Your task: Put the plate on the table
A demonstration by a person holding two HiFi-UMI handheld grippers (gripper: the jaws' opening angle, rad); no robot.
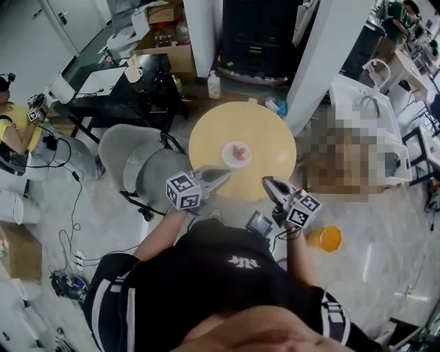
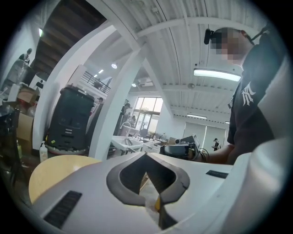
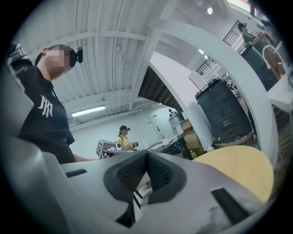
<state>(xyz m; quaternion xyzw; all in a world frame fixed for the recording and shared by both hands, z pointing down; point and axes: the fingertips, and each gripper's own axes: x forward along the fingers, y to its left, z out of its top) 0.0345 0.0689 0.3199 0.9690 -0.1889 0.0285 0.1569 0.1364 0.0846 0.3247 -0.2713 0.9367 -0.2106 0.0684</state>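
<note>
Only head view shows plate (image 1: 236, 154) on table (image 1: 265, 130)

You're in a big open lab or workshop space, definitely not somebody's home. There's a pale stone-look floor (image 1: 385, 261), white pillars (image 1: 313, 62) and a tall black equipment cabinet (image 1: 258, 34) at the top of the frame. Cardboard boxes (image 1: 165, 12) are piled upper left, and cables (image 1: 67, 242) trail across the floor lower left. Another person (image 1: 17, 130) in yellow sits at the left edge. Strip lights (image 2: 217, 74) hang under a bare ribbed ceiling, and a round wooden worktop (image 1: 261, 172) sits mid-room.
</note>
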